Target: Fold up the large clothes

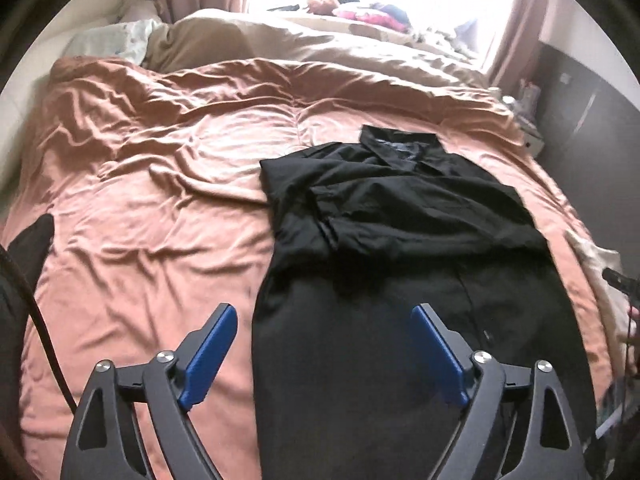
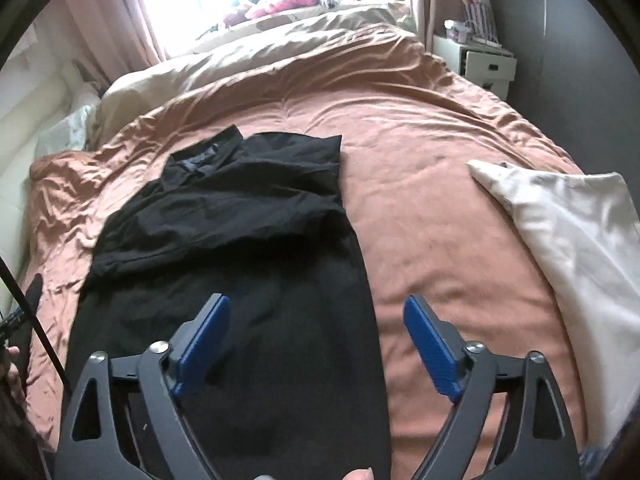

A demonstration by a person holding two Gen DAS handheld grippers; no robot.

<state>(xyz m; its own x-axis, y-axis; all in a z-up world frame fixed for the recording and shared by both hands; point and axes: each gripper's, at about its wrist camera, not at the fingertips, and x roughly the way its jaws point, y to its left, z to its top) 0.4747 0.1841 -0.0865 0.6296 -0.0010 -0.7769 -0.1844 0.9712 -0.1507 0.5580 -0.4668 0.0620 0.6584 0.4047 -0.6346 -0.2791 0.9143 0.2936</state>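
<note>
The black, collared, thin-fabric shirt (image 1: 400, 216) lies flat on the rumpled salmon-pink bed cover (image 1: 160, 184), collar at the far end and hem running toward the near edge, so its long axis runs near to far. The sleeves appear already turned in across the chest, leaving a narrow dark strip.

The left tongs (image 1: 324, 350) stand spread wide with nothing between the blue pads, held above the near left edge of the shirt; that edge passes between the two fingers.

The right tongs (image 2: 316, 340) are likewise spread wide and empty, held above the near right edge of the shirt, which runs up between their fingers.

Judgement: each hand is nearer its own hem corner. The coming fold likely carries the hem away toward the collar.

A folded cream cloth (image 2: 568, 232) lies well apart at the right.
</note>
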